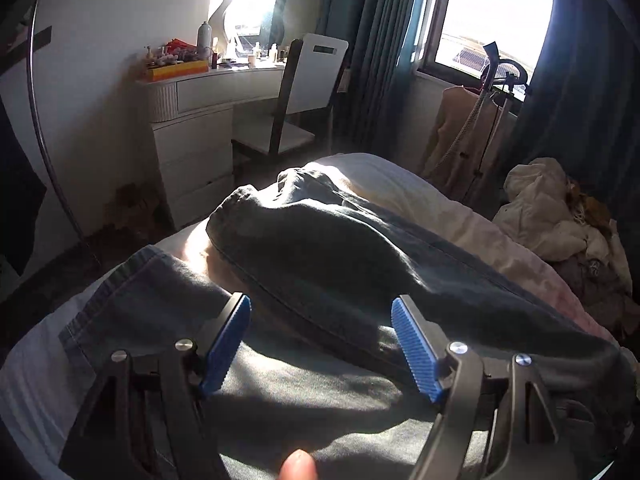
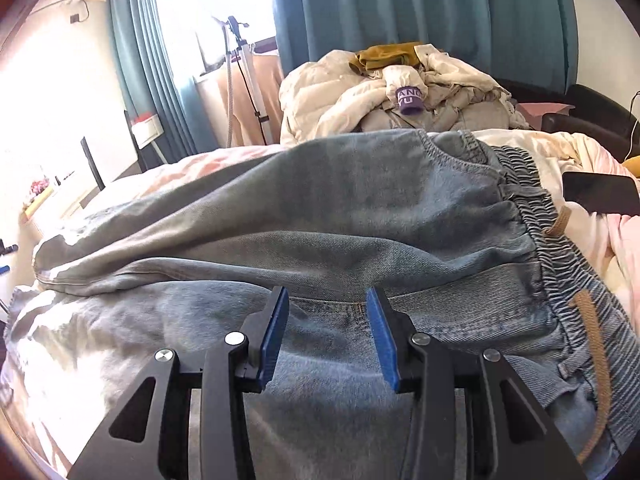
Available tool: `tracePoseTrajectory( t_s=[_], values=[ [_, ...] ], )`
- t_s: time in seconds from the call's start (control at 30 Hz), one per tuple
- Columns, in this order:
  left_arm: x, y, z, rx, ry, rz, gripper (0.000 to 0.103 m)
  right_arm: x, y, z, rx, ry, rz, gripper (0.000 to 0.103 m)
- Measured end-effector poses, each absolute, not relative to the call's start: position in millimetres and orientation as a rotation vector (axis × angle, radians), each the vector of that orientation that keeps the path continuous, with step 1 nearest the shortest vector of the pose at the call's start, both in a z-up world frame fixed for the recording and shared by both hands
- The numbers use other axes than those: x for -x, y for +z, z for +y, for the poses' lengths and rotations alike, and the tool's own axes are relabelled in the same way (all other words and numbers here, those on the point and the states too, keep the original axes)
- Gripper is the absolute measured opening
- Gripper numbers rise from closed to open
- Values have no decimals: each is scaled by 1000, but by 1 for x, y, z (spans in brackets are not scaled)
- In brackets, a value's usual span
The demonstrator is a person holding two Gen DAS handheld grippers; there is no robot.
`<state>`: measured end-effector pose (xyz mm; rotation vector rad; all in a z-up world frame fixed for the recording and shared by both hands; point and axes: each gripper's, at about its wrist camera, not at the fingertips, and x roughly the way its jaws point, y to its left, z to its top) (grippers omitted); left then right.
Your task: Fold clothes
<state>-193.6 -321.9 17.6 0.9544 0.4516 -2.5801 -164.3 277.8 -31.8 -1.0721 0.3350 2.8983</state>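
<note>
One pair of faded light-blue denim jeans with an elastic gathered waistband (image 2: 360, 216) is lying across one bed covered in pale pink bedding (image 2: 600, 240). Two brown drawstring ends (image 2: 592, 320) are showing at the waistband. One heap of cream and grey garments (image 2: 360, 96) is sitting at the far side, with one mustard-yellow cloth (image 2: 384, 56) on top. One flat black phone (image 2: 600, 192) is resting on the bedding. Two sets of black tongs with blue ribbed pads are showing, left (image 1: 321, 344) and right (image 2: 327, 336). One white curved bench with drawers (image 1: 192, 120) and one white-backed dark-framed chair (image 1: 304, 92) are standing by the wall.
</note>
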Motion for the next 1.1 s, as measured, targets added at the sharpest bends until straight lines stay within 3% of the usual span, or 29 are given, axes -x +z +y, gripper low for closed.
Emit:
tracePoseTrajectory(
  t_s=[0.33,0.53,0.93,1.1],
  values=[
    [107,-3,-264,-1034,-2586,477,76,121,14,292,1082,2943,453,41],
    [85,-5,-265,-1052,-2543,621,76,88,22,302,1089,2927,471,41],
    [77,-19,-280,-1034,-2467,760,76,23,26,350,1020,2772,787,49],
    [58,-32,-313,-912,-2381,1136,76,0,26,365,966,2680,895,49]
  ],
)
